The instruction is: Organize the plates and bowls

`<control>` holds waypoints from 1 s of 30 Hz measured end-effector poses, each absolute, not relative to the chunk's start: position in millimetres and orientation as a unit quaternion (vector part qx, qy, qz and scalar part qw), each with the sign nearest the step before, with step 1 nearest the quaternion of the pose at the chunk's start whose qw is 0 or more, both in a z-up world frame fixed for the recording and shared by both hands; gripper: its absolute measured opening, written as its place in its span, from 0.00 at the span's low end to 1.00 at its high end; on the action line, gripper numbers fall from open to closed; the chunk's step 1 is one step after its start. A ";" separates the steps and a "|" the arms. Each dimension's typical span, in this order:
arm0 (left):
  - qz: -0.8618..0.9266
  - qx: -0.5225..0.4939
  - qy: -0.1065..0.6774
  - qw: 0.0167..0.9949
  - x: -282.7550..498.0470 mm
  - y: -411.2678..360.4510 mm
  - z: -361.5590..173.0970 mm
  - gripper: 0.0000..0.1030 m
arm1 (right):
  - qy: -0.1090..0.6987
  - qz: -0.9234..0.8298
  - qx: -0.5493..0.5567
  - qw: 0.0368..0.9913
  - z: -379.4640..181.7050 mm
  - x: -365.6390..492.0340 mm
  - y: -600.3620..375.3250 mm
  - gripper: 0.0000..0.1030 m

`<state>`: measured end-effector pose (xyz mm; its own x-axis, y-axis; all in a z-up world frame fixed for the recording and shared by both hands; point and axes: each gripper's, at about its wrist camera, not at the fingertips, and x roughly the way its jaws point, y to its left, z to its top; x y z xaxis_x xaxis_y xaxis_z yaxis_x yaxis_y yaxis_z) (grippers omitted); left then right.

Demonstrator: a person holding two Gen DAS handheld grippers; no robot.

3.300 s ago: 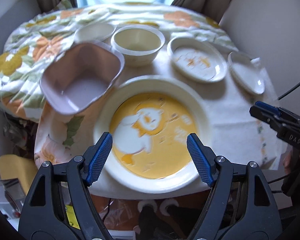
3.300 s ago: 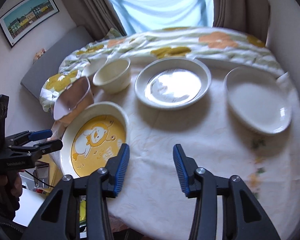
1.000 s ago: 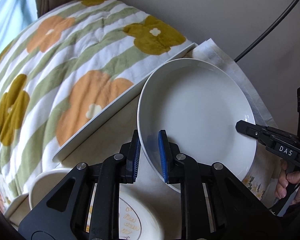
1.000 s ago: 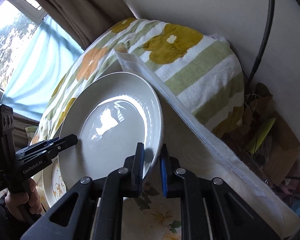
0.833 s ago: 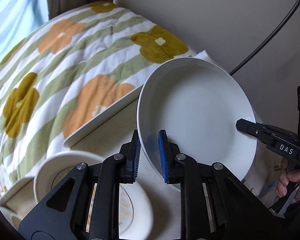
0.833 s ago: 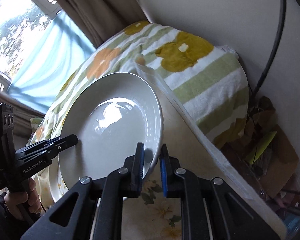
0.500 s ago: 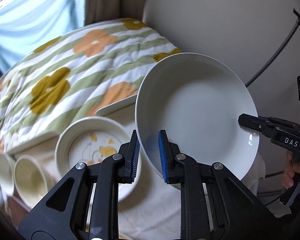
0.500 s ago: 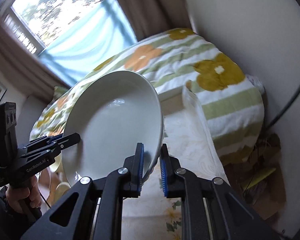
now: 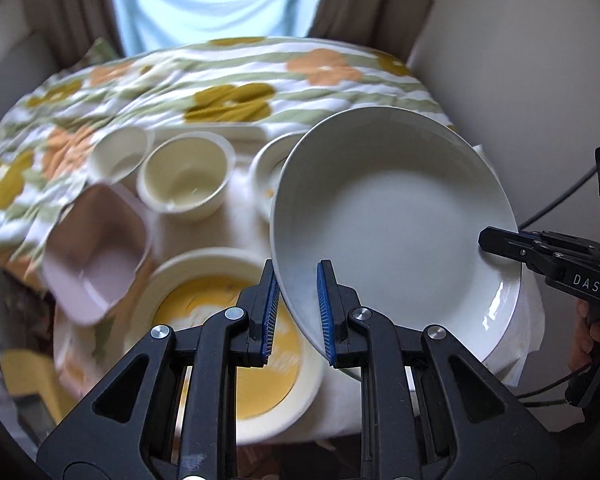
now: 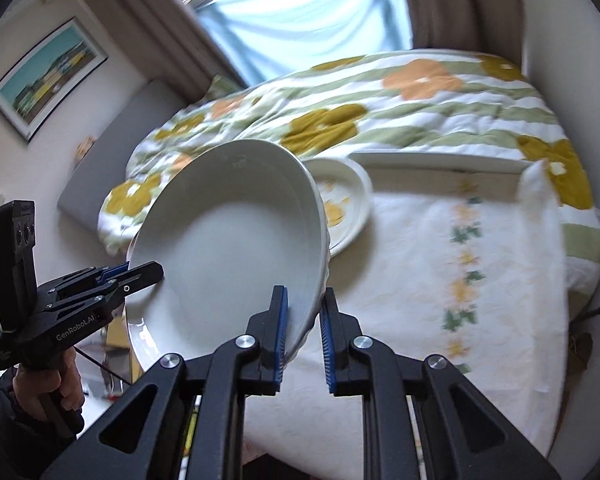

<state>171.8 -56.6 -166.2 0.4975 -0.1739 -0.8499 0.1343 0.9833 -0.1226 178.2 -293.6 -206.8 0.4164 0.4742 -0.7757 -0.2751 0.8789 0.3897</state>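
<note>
A plain white plate (image 9: 396,216) is held in the air above the table, tilted, by both grippers. My left gripper (image 9: 296,312) is shut on its near-left rim. My right gripper (image 10: 303,330) is shut on the opposite rim; the plate (image 10: 236,248) fills the middle of the right wrist view. Below it lie a large yellow duck plate (image 9: 220,320), a pink square bowl (image 9: 96,252), a cream bowl (image 9: 186,176), a small white bowl (image 9: 120,152) and a white patterned plate (image 10: 342,204). The other gripper shows in each view, the right one (image 9: 500,242) and the left one (image 10: 140,272).
The table wears a white embroidered cloth (image 10: 480,280). A floral quilt (image 9: 236,80) lies behind the table under a curtained window. A wall (image 9: 540,60) is close on the right. A yellow object (image 9: 24,372) sits below the table's left edge.
Both grippers have carried the white plate from the table's right end leftward, over the other dishes. The yellow duck plate and bowls have come into the left wrist view.
</note>
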 end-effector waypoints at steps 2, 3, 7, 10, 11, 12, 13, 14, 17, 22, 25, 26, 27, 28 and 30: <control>-0.067 -0.032 0.501 0.862 158.4 -37.0 -174.7 0.15 | 0.502 0.243 0.091 0.825 -216.8 175.7 -273.1 0.14; -0.058 -0.036 0.504 0.861 152.9 -28.5 -180.3 0.15 | 0.507 0.249 0.087 0.821 -221.7 174.5 -264.2 0.14; -0.040 -0.062 0.529 0.846 135.8 6.0 -210.0 0.15 | 0.535 0.264 0.069 0.799 -248.3 170.2 -229.0 0.14; -0.040 -0.075 0.547 0.833 131.9 25.6 -234.7 0.15 | 0.554 0.263 0.059 0.788 -263.9 167.6 -211.1 0.14; -0.042 -0.080 0.552 0.829 132.6 30.5 -241.5 0.15 | 0.559 0.259 0.055 0.786 -269.0 166.7 -205.6 0.14; -0.045 -0.084 0.557 0.825 132.5 36.4 -248.6 0.15 | 0.561 0.257 0.053 0.785 -270.5 166.6 -201.2 0.14; -0.048 -0.085 0.559 0.823 132.4 39.3 -254.5 0.15 | 0.565 0.252 0.051 0.784 -274.9 166.5 -196.8 0.14; -0.052 -0.086 0.563 0.821 133.1 43.2 -260.7 0.15 | 0.569 0.248 0.048 0.783 -277.8 166.6 -193.6 0.14; -0.064 -0.089 0.571 0.814 136.5 52.4 -275.9 0.15 | 0.578 0.232 0.047 0.781 -284.2 168.7 -187.4 0.14; -0.079 -0.091 0.579 0.806 142.2 60.0 -290.8 0.15 | 0.579 0.215 0.039 0.785 -286.6 167.0 -179.7 0.14; -0.083 -0.085 0.580 0.806 144.9 59.3 -293.7 0.15 | 0.579 0.208 0.036 0.787 -284.5 165.9 -175.2 0.14; -0.083 -0.079 0.580 0.807 146.4 58.7 -294.8 0.15 | 0.579 0.206 0.034 0.788 -284.0 165.5 -173.7 0.14; -0.083 -0.074 0.580 0.807 146.4 57.8 -295.1 0.15 | 0.579 0.203 0.032 0.789 -283.9 165.9 -172.2 0.14; -0.082 -0.068 0.581 0.807 147.6 56.1 -295.6 0.15 | 0.578 0.201 0.030 0.790 -283.8 165.9 -170.8 0.14; -0.078 -0.054 0.582 0.807 151.1 52.5 -296.8 0.15 | 0.578 0.198 0.026 0.791 -283.9 166.7 -167.2 0.14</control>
<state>151.1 52.5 -296.8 0.3097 -0.1896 -0.9318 0.0627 0.9819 -0.1789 166.7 -167.2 -283.9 0.2539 0.3441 -0.9040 -0.2835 0.9200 0.2706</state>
